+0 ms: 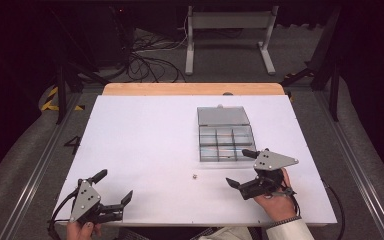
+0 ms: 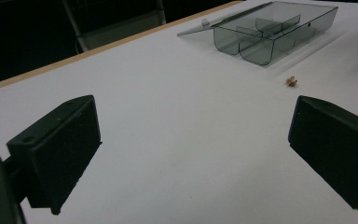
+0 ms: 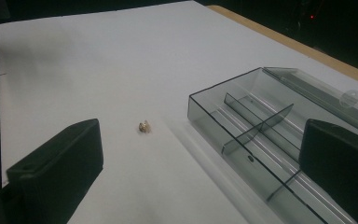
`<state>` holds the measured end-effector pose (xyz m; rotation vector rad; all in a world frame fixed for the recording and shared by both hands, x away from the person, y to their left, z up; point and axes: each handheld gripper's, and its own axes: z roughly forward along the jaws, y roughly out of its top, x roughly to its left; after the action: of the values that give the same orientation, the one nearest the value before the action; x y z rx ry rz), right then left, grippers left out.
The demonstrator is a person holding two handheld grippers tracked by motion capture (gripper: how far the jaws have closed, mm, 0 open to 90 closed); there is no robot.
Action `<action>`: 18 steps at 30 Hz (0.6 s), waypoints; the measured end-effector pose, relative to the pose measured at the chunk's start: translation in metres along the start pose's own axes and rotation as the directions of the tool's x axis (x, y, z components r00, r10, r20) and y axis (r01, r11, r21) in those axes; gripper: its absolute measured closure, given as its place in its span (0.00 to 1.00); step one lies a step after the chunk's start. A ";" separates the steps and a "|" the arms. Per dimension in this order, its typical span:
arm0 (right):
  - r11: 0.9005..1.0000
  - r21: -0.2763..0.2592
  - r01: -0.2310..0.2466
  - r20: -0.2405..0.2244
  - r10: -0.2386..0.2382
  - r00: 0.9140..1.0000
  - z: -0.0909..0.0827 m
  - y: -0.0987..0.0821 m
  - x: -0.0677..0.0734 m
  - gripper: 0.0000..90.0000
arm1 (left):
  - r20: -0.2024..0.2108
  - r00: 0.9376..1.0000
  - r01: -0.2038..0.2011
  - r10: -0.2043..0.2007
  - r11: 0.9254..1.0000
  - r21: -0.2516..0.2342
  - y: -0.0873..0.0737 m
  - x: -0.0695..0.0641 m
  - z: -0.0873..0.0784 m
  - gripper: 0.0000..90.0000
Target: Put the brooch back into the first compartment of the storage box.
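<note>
Lab recording bay, white table [image 1: 145, 150] on dark carpet, black curtains, floor cables [image 1: 147, 62], metal stand [image 1: 227, 22]

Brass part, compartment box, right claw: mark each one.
brass part [image 3: 144, 126], right gripper view, on its body, loose on the table.
compartment box [image 1: 226, 143], high view, on a divider of the open tray.
right claw [image 1: 241, 168], high view, midway between its open tips.

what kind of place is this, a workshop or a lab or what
Probably a lab set up for recording handling work: a bare white table, loose cables on the floor behind it, and a hand-held left gripper and right gripper.
</note>
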<state>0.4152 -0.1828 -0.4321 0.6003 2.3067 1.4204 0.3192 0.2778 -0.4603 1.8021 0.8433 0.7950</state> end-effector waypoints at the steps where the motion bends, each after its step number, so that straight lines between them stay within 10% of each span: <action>1: 1.000 0.000 0.001 -0.001 -0.001 1.000 0.001 0.001 0.000 0.01 | 0.001 1.000 -0.001 0.001 1.000 0.001 0.000 0.000 0.000 0.03; 18: 1.000 0.020 0.003 -0.046 -0.002 0.999 0.019 0.012 0.001 0.01 | 0.003 1.000 -0.006 0.006 1.000 0.007 0.000 0.000 0.001 0.03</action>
<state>0.4255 -0.1631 -0.4291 0.5761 2.3587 1.4263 0.3199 0.2776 -0.4605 1.8122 0.8397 0.7934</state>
